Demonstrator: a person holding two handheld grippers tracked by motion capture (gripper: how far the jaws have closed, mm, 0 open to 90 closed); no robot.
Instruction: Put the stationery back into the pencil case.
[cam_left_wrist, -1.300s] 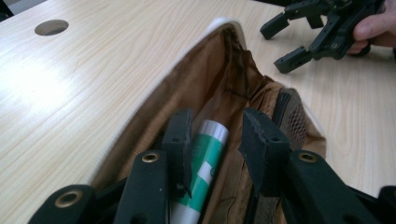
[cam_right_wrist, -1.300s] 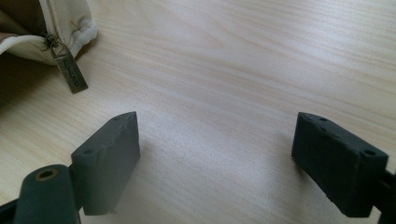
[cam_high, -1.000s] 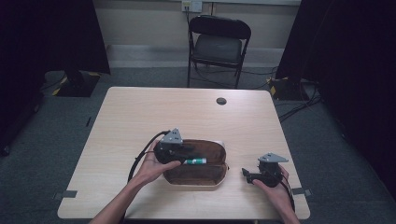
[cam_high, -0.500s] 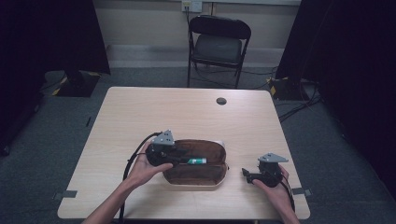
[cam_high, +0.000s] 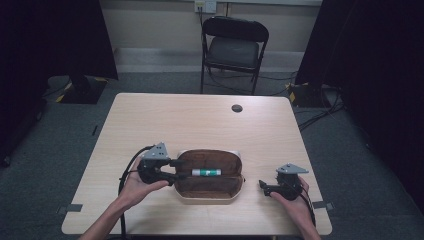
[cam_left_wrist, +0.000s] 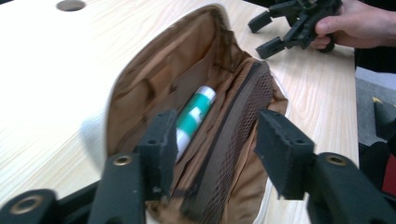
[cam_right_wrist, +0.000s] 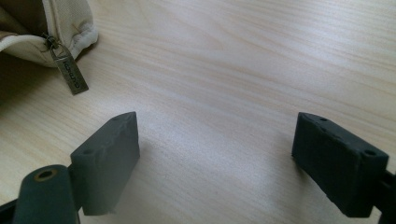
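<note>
Pouch (cam_high: 210, 180) of tan fabric lies unzipped near the table's (cam_high: 200, 120) front edge, with one green-and-white tube (cam_high: 206, 172) lying inside it. A second ago the left gripper (cam_high: 172, 170) reached over the pouch's left half; it has since drawn back to the pouch's left end, and its jaws have just been opening, spread now with nothing pinched between them. The left hand (cam_high: 135, 182) cradles it level, pointing right. The right gripper (cam_high: 263, 187), unmoved, rests right of the pouch in the right hand (cam_high: 292, 197), jaws spread wide over bare wood. Two grippers, one pouch, one tube.
</note>
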